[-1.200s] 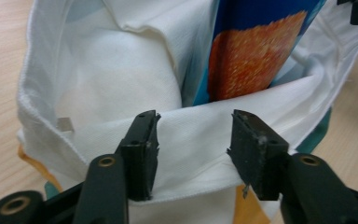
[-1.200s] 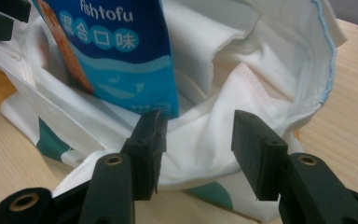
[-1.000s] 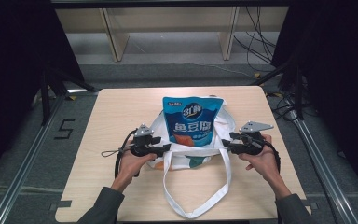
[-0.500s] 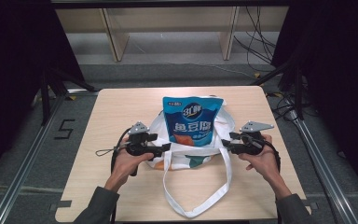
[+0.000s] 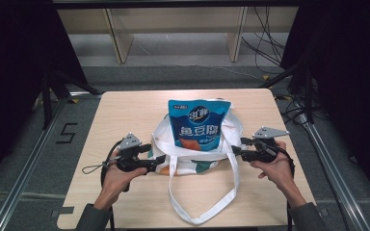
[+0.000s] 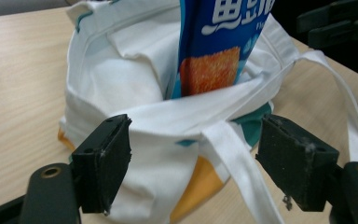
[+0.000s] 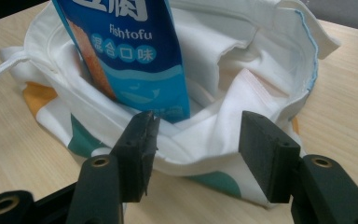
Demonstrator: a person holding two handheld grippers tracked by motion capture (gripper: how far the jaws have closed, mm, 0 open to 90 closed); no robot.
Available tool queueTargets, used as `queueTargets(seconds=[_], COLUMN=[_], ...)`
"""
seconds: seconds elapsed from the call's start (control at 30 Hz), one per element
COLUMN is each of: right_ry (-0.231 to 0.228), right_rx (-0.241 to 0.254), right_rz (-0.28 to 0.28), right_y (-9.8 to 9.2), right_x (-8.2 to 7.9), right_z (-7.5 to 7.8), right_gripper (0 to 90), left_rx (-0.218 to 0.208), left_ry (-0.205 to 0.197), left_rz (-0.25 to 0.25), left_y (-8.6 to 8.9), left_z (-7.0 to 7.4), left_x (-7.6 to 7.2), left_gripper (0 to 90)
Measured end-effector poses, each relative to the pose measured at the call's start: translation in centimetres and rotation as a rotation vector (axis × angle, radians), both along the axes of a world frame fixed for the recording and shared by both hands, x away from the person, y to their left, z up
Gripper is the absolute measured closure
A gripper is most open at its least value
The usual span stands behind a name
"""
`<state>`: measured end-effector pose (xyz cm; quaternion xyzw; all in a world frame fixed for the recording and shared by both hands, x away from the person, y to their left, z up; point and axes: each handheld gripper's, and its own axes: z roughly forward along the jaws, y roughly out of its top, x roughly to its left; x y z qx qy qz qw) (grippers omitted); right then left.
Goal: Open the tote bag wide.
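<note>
The white tote bag (image 5: 192, 151) is sitting mid-table, the blue snack pouch (image 5: 200, 122) standing inside. Left gripper (image 5: 160, 160) and right gripper (image 5: 232, 150), jaws just opening, are released at its rim. Cloth looks limp and light; pinching the hemmed rim suits best.

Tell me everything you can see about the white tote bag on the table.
The tote bag is white cloth, soft and crumpled, with teal and orange patches low on its sides. It sits slumped near the middle of the wooden table, mouth open upward. A blue snack pouch stands upright inside, its top half sticking out. Two long white straps trail toward the person; one loops across the tabletop. The left gripper and right gripper sit at its two sides, jaws open around the rim, having just been opening.
</note>
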<state>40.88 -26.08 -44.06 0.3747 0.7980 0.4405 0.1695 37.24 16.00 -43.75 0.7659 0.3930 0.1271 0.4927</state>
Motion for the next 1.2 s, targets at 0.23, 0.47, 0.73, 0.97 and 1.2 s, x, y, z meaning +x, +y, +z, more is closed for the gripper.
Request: queueTargets(seconds=[0.23, 0.47, 0.73, 0.97, 1.2], right_ry=[-0.006, -0.013, -0.003, 0.012, 0.027], right_rx=[0.006, 0.012, 0.004, 0.012, 0.004], right_rz=[-0.021, -0.024, -0.037, -0.048, -0.030], right_y=[-0.9, -1.5, -2.1, -2.1, -2.0], right_x=[-1.2, -2.0, -4.1, -5.8, -7.2], right_z=[0.1, 0.3, -0.7, -1.3, -2.0], right_gripper=[44.9, 43.6, 40.0, 37.5, 35.7], left_rx=[0.012, -0.004, -0.016, -0.005, 0.039], left_ry=[0.005, 0.019, 0.038, 0.019, 0.029], left_rz=[0.022, 0.030, 0.047, 0.042, 0.004], left_y=[1.3, 2.1, 2.2, 1.9, 0.3], left_z=[-1.1, -2.2, -3.7, -4.6, -5.7], left_x=[-1.7, -3.2, -4.6, -5.7, -7.1], left_gripper=[24.1, 22.3, 15.2, 15.1, 15.2])
